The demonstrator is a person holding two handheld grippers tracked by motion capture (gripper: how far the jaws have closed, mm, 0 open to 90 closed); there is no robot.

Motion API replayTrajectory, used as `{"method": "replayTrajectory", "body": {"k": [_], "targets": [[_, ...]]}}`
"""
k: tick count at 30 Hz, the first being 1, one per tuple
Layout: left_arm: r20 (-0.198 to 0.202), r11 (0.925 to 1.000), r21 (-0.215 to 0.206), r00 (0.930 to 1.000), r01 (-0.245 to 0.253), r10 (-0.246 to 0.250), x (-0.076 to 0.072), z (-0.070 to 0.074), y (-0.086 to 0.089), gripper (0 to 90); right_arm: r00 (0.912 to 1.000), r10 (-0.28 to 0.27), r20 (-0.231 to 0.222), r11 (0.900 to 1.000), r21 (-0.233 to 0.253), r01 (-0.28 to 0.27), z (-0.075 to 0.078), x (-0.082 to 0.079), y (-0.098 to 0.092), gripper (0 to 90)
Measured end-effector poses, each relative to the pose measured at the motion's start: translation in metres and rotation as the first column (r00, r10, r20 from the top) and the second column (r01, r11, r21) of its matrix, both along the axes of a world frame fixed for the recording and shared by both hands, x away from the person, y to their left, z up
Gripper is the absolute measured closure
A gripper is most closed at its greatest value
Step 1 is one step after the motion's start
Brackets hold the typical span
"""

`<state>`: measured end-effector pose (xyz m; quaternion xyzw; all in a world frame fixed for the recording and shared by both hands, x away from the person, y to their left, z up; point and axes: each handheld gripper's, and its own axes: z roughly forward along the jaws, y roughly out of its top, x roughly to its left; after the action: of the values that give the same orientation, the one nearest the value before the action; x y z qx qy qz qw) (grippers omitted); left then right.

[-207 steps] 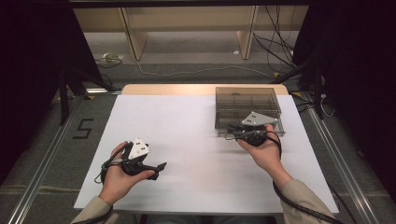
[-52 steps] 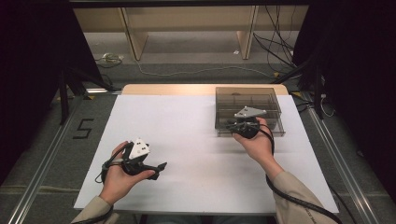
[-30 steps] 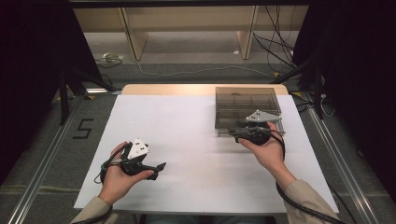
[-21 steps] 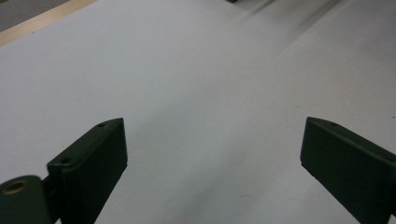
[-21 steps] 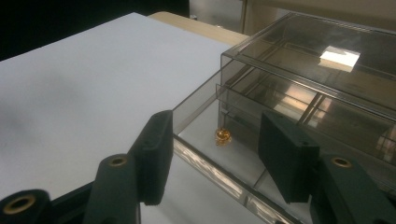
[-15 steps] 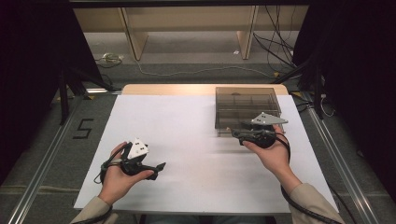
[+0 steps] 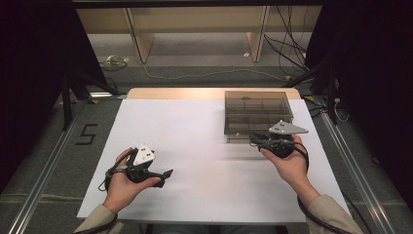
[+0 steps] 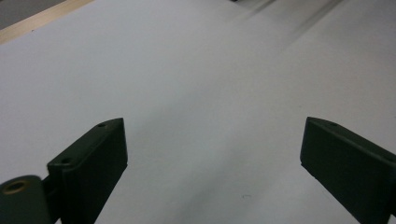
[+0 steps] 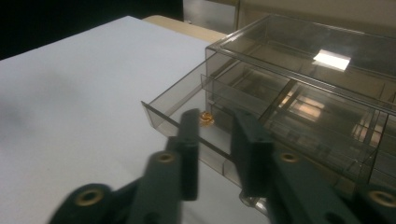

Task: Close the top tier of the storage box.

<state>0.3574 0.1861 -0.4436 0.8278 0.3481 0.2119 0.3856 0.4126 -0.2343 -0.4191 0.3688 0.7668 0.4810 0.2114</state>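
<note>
The bench [image 7: 195, 146] carries a smoked clear drawer box [image 7: 257, 105] at its far right, its lowest drawer [image 9: 187, 116] pulled partly out toward you. Your right tongs [image 9: 212, 140] sit at that drawer's near front wall, jaws a narrow gap apart and straddling the wall's top edge, not yet pinching it. To draw it well, close squarely on the wall, pull straight toward yourself and keep the tongs level, so the box does not slide with it. A small amber bead [image 9: 206, 118] lies inside the drawer just beyond the jaw tips. Your left tongs [image 8: 212, 154] rest near left, spread wide, well apart from the box.
</note>
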Motion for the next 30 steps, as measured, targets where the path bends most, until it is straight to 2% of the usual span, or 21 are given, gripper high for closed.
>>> {"method": "replayTrajectory", "body": {"k": [3, 6, 20, 30], "targets": [[0.005, 1.0, 0.0, 1.0, 0.001, -0.001, 0.002, 0.001, -0.003, 7.4, 0.9999, -0.001, 0.011, 1.0, -0.011, 0.001, 0.0, -0.002, -0.004, 90.0], [-0.007, 1.0, 0.006, 1.0, 0.004, -0.003, 0.002, -0.001, -0.005, 7.4, 1.0, -0.001, -0.002, 1.0, -0.03, 0.001, -0.002, -0.003, -0.009, 90.0], [0.0, 1.0, -0.001, 1.0, 0.005, -0.005, 0.001, 0.001, -0.004, 7.4, 0.9994, -0.031, -0.016, 0.996, -0.09, 0.029, -0.008, -0.008, -0.032, 90.0], [0.011, 0.9999, 0.001, 0.9999, 0.01, -0.01, -0.001, 0.002, -0.002, 7.4, 0.9977, -0.062, -0.027, 0.988, -0.14, 0.058, -0.013, -0.01, -0.045, 90.0]]}}
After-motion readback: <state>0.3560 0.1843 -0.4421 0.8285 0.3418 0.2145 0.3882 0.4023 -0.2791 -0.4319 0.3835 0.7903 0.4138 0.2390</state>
